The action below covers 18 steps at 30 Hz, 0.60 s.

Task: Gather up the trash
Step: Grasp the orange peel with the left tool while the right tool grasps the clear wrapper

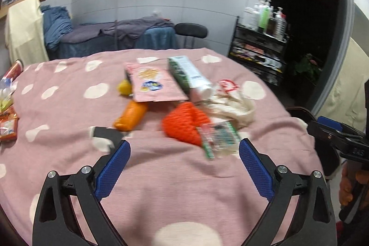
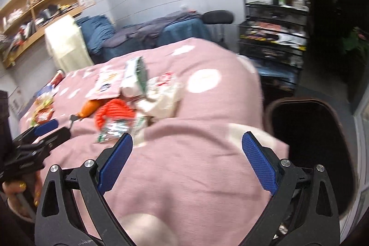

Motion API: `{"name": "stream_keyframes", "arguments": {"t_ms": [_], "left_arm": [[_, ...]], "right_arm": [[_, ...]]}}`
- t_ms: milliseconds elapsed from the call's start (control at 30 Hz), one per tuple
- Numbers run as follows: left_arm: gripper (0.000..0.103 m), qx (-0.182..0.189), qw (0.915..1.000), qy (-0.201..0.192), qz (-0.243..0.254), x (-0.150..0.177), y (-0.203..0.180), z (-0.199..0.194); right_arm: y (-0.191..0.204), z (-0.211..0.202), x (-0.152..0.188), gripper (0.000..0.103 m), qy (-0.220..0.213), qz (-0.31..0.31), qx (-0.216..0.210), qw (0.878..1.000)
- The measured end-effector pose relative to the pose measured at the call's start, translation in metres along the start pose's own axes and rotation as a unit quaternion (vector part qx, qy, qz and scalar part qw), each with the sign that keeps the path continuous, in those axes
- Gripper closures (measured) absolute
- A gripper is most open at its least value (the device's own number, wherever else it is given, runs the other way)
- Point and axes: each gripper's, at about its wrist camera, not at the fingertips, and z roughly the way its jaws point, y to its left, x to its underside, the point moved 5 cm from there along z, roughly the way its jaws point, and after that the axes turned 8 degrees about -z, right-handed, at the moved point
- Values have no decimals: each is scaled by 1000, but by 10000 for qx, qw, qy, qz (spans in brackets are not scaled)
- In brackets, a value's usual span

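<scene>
Left wrist: left gripper point(image 1: 184, 151) fingers spread, empty, over pink bed point(image 1: 161, 188); trash pile point(image 1: 175, 96) seen ahead. Right wrist: right gripper point(image 2: 187, 145) fingers spread, empty; dark bin point(image 2: 309, 142) beside bed, contents unseen.

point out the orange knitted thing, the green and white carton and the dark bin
orange knitted thing point(image 1: 183, 122): left wrist view, middle of its knit body
green and white carton point(image 1: 188, 73): left wrist view, its white top face
dark bin point(image 2: 311, 149): right wrist view, its dark inside
</scene>
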Motion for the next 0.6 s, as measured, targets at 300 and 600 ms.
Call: {"name": "stream_keyframes", "arguments": {"t_ms": [300,600], "left_arm": [[23,-491,9975,486,-115,-9,61,27],[27,-584,9938,940,63,-25,68,67]], "right_arm": [[71,49,-8,9,625,-1173,-304,9907],[103,98,-4,32,1268,-2567,242,9578]]}}
